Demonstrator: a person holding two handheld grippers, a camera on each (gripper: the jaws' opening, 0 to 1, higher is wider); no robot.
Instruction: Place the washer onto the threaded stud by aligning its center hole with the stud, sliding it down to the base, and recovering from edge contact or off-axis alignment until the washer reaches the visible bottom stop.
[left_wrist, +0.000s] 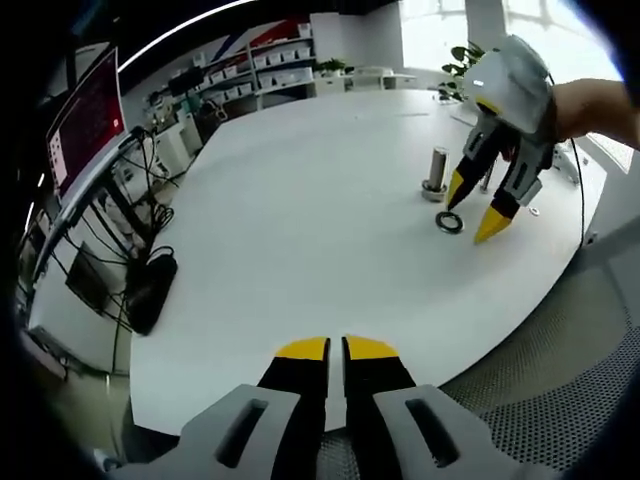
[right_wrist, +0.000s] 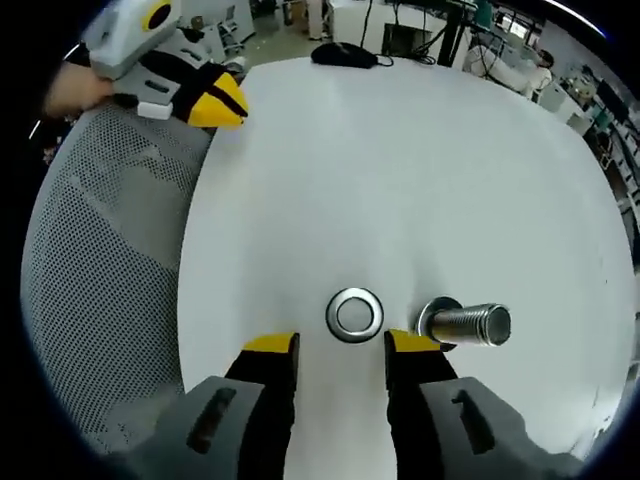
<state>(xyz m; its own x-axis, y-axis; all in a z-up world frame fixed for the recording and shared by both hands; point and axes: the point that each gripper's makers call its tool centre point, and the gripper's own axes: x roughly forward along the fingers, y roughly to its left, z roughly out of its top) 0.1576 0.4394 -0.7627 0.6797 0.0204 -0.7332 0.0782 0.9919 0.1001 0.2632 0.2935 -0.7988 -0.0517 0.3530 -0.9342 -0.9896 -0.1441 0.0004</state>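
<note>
A flat metal washer (right_wrist: 355, 313) lies on the white table (right_wrist: 400, 160), just left of the threaded stud (right_wrist: 470, 325), which stands upright on its round base. My right gripper (right_wrist: 342, 346) hovers open right over the washer, one yellow tip on each side, nothing held. From the left gripper view the same right gripper (left_wrist: 476, 205) comes down from the upper right, tips straddling the washer (left_wrist: 449, 222), with the stud (left_wrist: 436, 174) just behind it. My left gripper (left_wrist: 335, 349) is shut with nothing in it, near the table's front edge.
A grey mesh chair (right_wrist: 110, 260) stands beside the table edge. A monitor (left_wrist: 88, 125), cables and a black bag (left_wrist: 150, 290) sit off the table's left. Shelves with bins (left_wrist: 265, 65) line the far wall. A black mouse (right_wrist: 345, 55) rests at the table's far side.
</note>
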